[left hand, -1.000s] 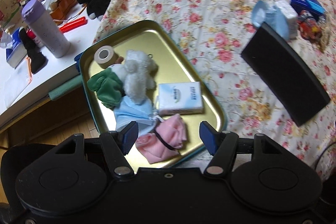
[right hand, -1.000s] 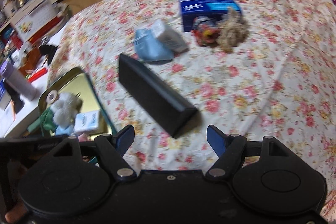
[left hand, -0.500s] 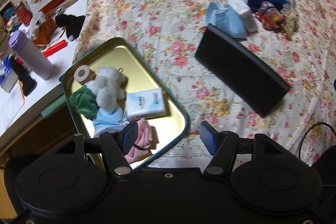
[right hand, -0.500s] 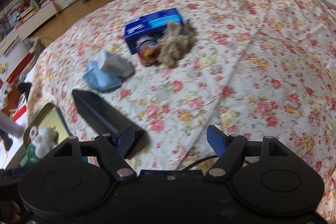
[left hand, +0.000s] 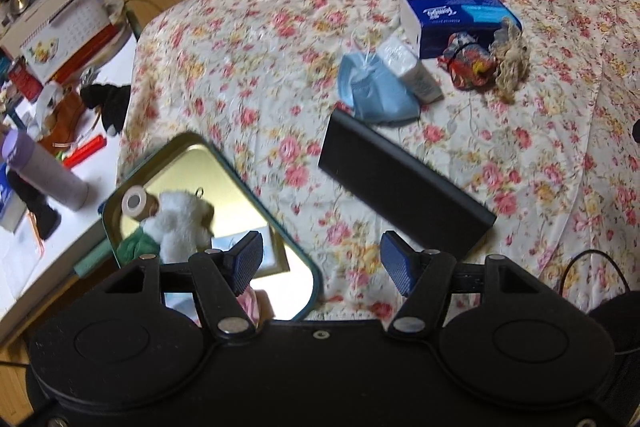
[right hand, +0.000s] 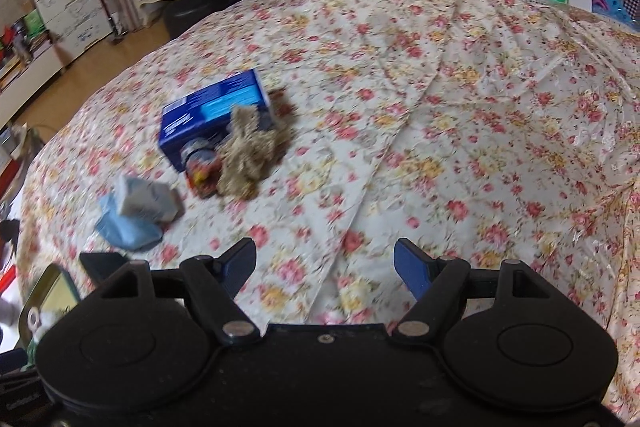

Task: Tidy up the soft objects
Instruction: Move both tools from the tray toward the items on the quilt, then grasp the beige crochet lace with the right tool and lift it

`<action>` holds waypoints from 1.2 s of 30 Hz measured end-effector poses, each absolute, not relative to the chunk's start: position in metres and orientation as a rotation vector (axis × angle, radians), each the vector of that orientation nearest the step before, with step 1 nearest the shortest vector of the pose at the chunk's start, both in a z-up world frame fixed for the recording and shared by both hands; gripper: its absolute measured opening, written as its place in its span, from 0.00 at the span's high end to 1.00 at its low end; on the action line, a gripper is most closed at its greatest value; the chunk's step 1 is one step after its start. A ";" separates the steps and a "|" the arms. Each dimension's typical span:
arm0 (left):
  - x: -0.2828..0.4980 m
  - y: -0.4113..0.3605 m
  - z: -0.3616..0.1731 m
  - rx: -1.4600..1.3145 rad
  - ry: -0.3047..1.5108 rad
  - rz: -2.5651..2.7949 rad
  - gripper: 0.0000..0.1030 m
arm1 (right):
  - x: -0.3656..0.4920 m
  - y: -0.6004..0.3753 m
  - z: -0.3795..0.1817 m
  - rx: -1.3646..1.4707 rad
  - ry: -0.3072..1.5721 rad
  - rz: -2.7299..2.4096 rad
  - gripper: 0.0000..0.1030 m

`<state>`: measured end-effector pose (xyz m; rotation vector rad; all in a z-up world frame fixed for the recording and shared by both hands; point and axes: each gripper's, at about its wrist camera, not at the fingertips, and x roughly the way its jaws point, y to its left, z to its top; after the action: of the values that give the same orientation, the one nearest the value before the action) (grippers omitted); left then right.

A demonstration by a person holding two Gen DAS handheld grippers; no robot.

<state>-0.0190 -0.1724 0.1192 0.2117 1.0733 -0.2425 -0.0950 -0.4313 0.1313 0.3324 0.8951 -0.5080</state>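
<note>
Now the left gripper (left hand: 320, 263) is hanging over the near edge of the floral bedspread (left hand: 280, 75), its jaws spread with nothing between them, and its body is hiding the near end of the gold tin tray (left hand: 224, 171) at 8 o'clock, so the pink cloth (left hand: 250, 303) is showing only as a sliver and the tissue packet in the tray is hard to make out. The white plush (left hand: 180, 223) and tape roll (left hand: 132, 203) are lying in the tray's far part. The black case (left hand: 404, 187) is running its long axis from 11 to 4 o'clock. A second ago the tray was filling the view; now it is sitting lower and leftward. The right gripper (right hand: 324, 271), jaws likewise apart and empty, is facing the blue box (right hand: 212, 111), tan plush (right hand: 248, 155) and blue cloth (right hand: 124, 231) at 10 o'clock, all blurred.
</note>
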 end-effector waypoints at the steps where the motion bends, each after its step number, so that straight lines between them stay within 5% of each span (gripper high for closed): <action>1: -0.016 -0.174 0.121 0.214 1.071 -0.243 0.38 | -0.092 -0.434 0.131 0.334 0.894 -0.512 0.28; 20: 0.058 -0.216 0.117 0.268 1.074 -0.223 0.34 | 0.017 -0.463 0.104 0.388 0.918 -0.536 0.27; 36: 0.125 -0.228 0.089 0.261 1.122 -0.180 0.34 | 0.102 -0.473 0.030 0.412 0.945 -0.524 0.16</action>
<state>0.1253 -0.2279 0.0891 0.2614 1.1215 -0.1805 0.1016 -0.4732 0.0302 0.4119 0.9454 -0.5243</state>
